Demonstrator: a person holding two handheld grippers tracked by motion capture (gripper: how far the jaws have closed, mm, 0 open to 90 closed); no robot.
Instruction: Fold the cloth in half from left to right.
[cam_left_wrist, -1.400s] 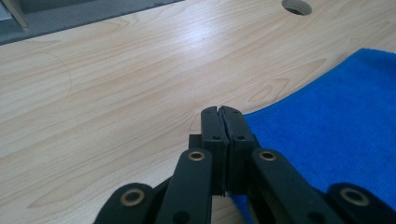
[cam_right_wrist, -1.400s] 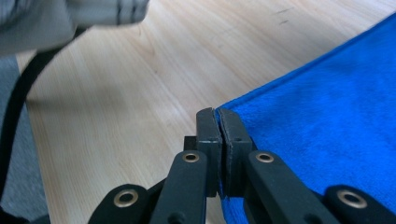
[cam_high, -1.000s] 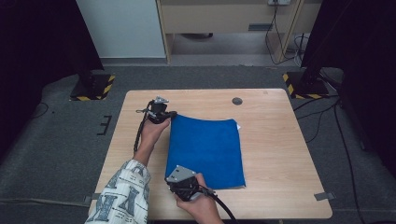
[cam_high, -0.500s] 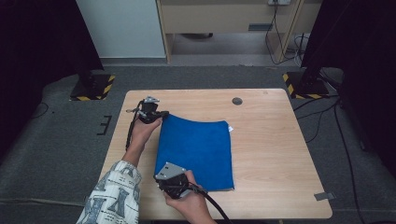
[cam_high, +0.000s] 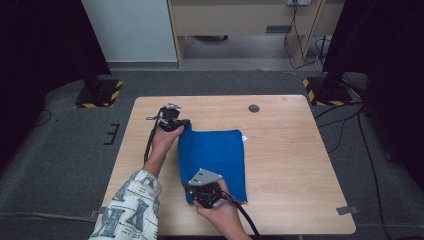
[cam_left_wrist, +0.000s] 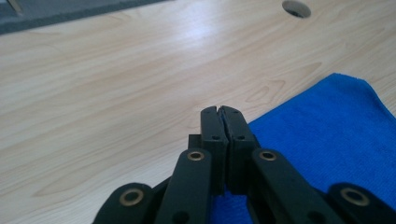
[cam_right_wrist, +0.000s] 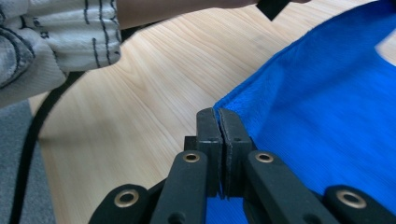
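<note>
A blue cloth (cam_high: 217, 155) lies on the wooden table (cam_high: 290, 150), a small white tag (cam_high: 244, 138) at its far right corner. My left gripper (cam_high: 184, 125) is shut on the cloth's far left corner. In the left gripper view the jaws (cam_left_wrist: 219, 112) are pressed together, with blue cloth (cam_left_wrist: 327, 130) running under them and off to the right. My right gripper (cam_high: 191, 191) is shut on the near left corner. Its own view has the jaws (cam_right_wrist: 218, 114) closed at the cloth's (cam_right_wrist: 327, 102) edge, with a patterned sleeve (cam_right_wrist: 56, 37) beyond.
A round cable hole (cam_high: 254, 108) sits near the table's far edge. Bare wood stretches right of the cloth. On the grey floor, black stand bases with yellow-black stripes (cam_high: 100, 92) (cam_high: 325, 90) flank the table. A cabinet (cam_high: 240, 20) stands behind it.
Both grippers carried the cloth's left edge to the left, then back to the right. The cloth now looks narrower, its left side drawn in.
</note>
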